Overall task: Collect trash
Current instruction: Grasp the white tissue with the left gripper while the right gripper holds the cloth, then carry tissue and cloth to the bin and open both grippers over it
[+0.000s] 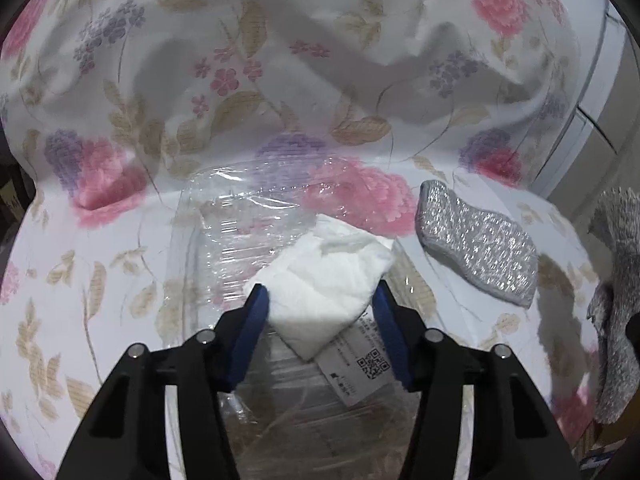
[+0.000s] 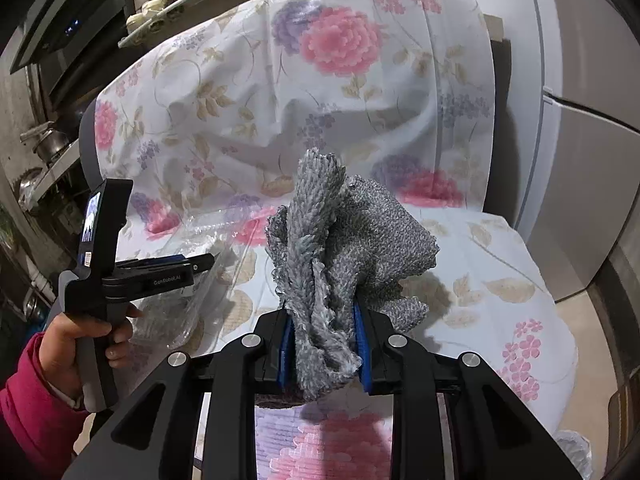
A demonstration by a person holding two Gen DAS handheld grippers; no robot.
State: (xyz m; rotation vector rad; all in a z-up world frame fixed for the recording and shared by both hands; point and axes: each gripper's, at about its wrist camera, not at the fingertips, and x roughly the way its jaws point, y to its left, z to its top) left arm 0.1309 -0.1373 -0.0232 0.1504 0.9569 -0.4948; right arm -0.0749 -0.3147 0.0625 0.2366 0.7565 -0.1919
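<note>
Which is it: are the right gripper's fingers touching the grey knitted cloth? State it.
Touching. The right wrist view shows the blue fingers pressed against the grey knitted cloth from both sides.

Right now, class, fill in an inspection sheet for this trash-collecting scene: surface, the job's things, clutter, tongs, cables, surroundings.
Surface: chair draped in a floral cloth, wrinkled on the backrest.
Job's things: white crumpled tissue lying on a clear plastic bag with a printed label; grey cloth.
Clutter: glittery silver pad on the seat, apart from the tissue.
Tongs: left tongs straddle the tissue, pads at its edges, grip not certain; right tongs are shut on the grey cloth, held above the seat.
Cables: nothing seen.
Surroundings: shelf with jars, pots, a hand in a pink sleeve holding the left tool.
</note>
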